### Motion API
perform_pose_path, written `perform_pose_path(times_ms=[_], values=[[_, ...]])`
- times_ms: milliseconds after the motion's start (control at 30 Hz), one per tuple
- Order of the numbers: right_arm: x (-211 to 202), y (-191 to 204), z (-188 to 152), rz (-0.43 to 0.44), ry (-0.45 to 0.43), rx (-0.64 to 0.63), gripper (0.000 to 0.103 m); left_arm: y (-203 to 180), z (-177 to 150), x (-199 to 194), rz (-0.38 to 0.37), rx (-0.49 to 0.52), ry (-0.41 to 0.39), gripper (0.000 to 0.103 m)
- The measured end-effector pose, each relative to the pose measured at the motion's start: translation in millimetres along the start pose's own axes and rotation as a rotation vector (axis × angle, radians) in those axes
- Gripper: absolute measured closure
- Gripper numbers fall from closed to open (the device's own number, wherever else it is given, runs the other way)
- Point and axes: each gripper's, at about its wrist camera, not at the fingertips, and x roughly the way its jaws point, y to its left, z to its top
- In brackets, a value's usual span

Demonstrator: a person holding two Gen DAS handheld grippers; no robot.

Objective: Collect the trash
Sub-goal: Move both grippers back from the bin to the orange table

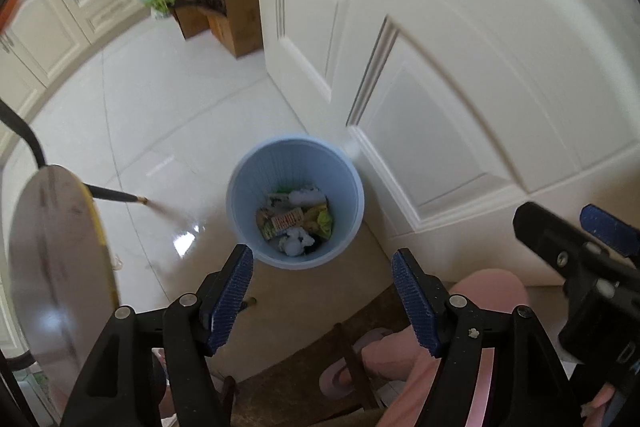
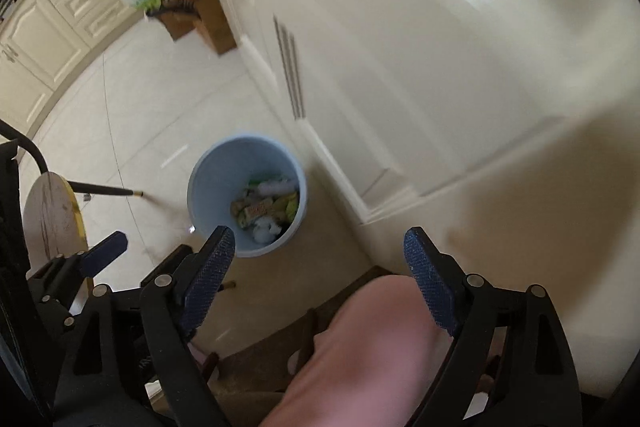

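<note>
Both my left gripper [image 1: 322,297] and right gripper [image 2: 320,283] hang wide and empty above the blue bin [image 1: 295,203], where the trash [image 1: 295,221] lies at the bottom, apparently dropped in.

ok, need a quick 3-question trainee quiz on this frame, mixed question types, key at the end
1. True or false: the left gripper has a piece of trash between its fingers.
2. Multiple choice: the blue bin stands A) on the round table, B) on the floor beside the white door, C) inside a cardboard box.
3. Short answer: what lies in the bottom of the bin?

Key:
1. False. Its jaws are open with nothing between them, as are those of the right gripper.
2. B.
3. Mixed trash: printed wrappers and crumpled white paper.
</note>
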Motion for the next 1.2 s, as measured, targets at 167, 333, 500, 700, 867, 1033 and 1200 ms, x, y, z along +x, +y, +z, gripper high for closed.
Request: perform_pose_path(times_ms=[167,333,500,700,867,1033,1200], values=[[-54,7,-10,0.013,-0.104,-0.014,0.009,-13,-37,-63,0.014,-0.015,-0.088,0.032],[-114,25,-21,0.009,-0.228,-0.061,0.008,-3,-65,-124,-0.020,-0.031,-0.140,0.032],[-160,49,-28,0.051,-0.319,-0.092,0.007,27,-101,-198,0.013,-0.088,-0.244,0.031],[-191,107,-46,0.149,-0.363,-0.204,0.007,83,-156,-272,0.094,-0.219,-0.357,0.025],[-202,165,-63,0.244,-0.362,-0.310,0.007,138,-200,-307,0.187,-0.351,-0.393,0.022],[-202,213,-78,0.310,-0.342,-0.405,0.007,188,-242,-330,0.270,-0.484,-0.392,0.022],[-196,266,-83,0.369,-0.304,-0.487,0.007,225,-264,-338,0.324,-0.591,-0.360,0.022]])
